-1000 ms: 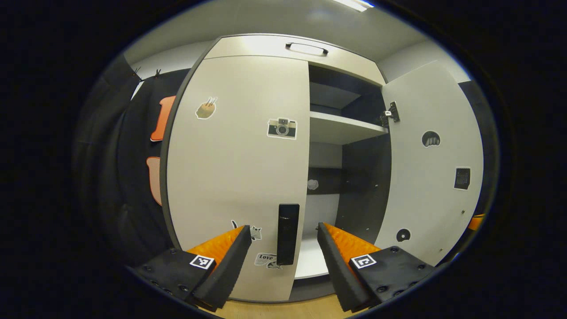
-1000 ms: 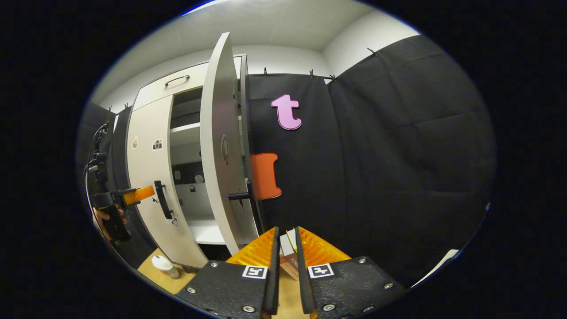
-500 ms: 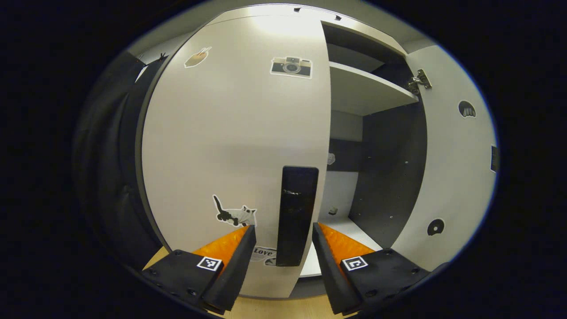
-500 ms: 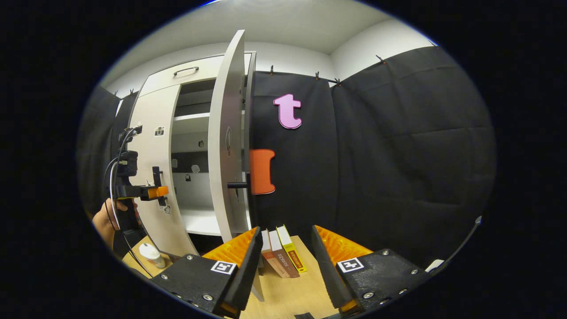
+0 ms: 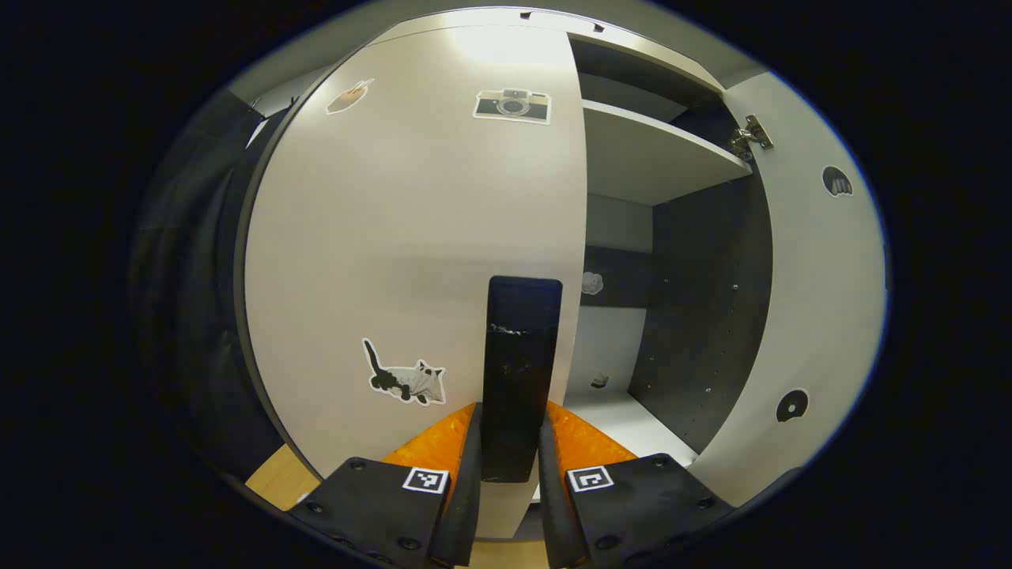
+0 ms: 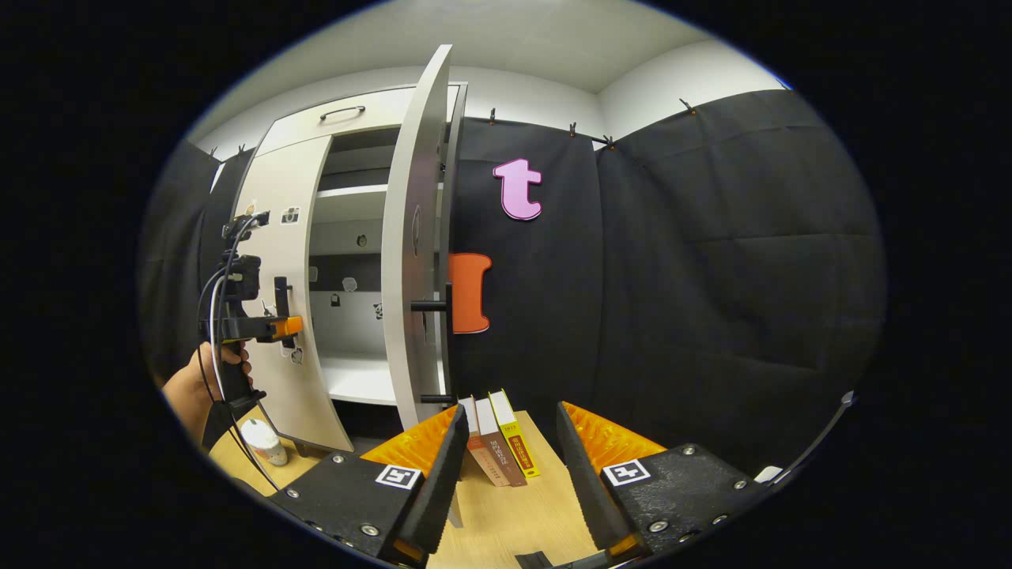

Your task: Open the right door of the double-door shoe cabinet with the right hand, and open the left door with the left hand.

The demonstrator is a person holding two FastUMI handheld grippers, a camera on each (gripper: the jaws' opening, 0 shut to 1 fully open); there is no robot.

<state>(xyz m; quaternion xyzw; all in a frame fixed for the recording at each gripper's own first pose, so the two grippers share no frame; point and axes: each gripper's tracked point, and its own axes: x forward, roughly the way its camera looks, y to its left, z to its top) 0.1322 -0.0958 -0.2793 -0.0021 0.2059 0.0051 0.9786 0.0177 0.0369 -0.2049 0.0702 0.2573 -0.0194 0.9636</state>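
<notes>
**Left claw closed on the left door's handle; right door stands open**

The left gripper [image 5: 508, 442] has its two orange fingers drawn in against the flanks of the black bar handle [image 5: 522, 371], one on each side, with no gap showing between pad and bar. The grip sits on the lower part of the handle, whose bottom end hangs just between the fingers. That handle is mounted upright near the free edge of the left door [image 5: 411, 237], which lies flat against the cabinet front and is not yet swung out. Beside the handle, toward the hinge side, is a cat sticker [image 5: 405, 378]; well above it, a camera sticker [image 5: 512, 105].

Past the handle's other side the cabinet is open: a white shelf [image 5: 652, 150] and a dark inner wall show, and the right door [image 5: 798, 300] stands swung wide.

The right gripper [image 6: 506, 442] hangs with its fingers spread and nothing between them, away from the cabinet and over a wooden tabletop [image 6: 506, 521] where a few books [image 6: 498, 438] lean.

The door looks like a rigid laminated panel on sprung hinges, light to move but likely to resist a little at first. The handle is stiff and smooth, so a firm squeeze matters; a pull should follow the hinge arc, or the pads may slide down off the bar's end.
</notes>
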